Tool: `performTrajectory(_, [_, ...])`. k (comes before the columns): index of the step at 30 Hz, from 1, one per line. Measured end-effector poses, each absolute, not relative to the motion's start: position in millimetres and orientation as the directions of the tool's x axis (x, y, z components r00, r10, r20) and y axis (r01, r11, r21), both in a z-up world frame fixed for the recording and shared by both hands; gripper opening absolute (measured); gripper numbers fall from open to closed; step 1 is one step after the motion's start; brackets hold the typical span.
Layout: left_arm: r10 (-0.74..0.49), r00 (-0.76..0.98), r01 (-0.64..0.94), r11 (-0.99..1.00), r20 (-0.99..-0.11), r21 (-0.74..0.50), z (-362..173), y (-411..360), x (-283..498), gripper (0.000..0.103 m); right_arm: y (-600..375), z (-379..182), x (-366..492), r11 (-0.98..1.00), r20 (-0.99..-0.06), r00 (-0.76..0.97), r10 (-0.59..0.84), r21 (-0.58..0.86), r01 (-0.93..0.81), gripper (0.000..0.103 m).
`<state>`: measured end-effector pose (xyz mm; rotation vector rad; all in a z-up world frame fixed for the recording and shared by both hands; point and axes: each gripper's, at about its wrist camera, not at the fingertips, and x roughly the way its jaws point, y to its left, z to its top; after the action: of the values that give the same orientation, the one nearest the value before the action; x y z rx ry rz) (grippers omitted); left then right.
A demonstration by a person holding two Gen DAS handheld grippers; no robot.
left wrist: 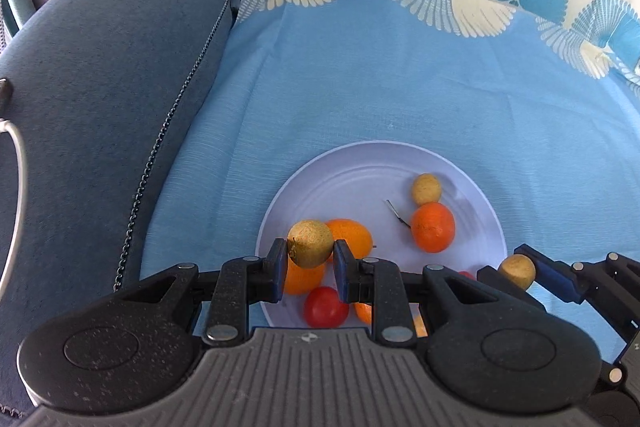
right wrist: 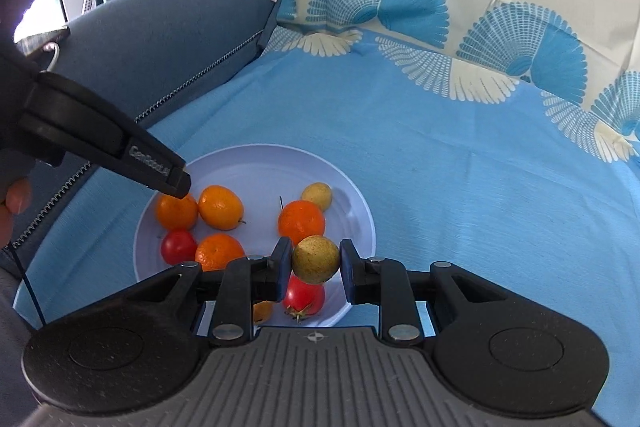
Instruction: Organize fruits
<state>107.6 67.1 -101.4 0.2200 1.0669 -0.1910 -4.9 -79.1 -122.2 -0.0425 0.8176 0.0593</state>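
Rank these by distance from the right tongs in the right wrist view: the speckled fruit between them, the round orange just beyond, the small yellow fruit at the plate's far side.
1. Speckled fruit, clamped in the right tongs.
2. Round orange, just beyond, slightly left.
3. Small yellow fruit, farthest, on the plate.

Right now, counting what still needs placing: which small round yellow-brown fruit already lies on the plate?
The small yellow-brown fruit at the white plate's far edge, touching an orange.
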Motion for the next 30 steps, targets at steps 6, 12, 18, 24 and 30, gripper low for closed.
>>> performTrajectory(6, [-0.060,0.479,0.252,0.965,-0.876,0.071,-99.0,71.2,110.5,0.103,-77.2,-127.8,3.6,0.996,-0.729,0.681,0.059,-0.006,-0.093,0.046])
performTrajectory(12, [-0.028,0.494,0.236,0.966,-0.869,0.103,-80.5,81.4,85.8,0.103,-82.4,-110.9,-12.1,0.998,-0.721,0.691,0.049,0.010,-0.061,0.085])
performTrajectory(18, [-0.010,0.497,0.228,0.966,-0.868,0.119,-63.3,93.0,37.9,0.103,-76.0,-87.6,-52.8,1.000,-0.713,0.701,-0.005,0.004,0.012,0.100])
performTrajectory(24, [-0.010,0.511,0.191,0.976,-0.860,0.102,-46.3,105.8,-3.0,0.103,-66.7,-67.2,-90.7,0.998,-0.687,0.725,-0.048,-0.006,0.060,0.102])
performTrajectory(30, [-0.008,0.549,0.185,0.976,-0.836,0.112,-28.0,109.8,-34.9,0.103,-65.4,-50.5,-127.2,0.998,-0.669,0.740,-0.066,-0.032,0.060,0.102])
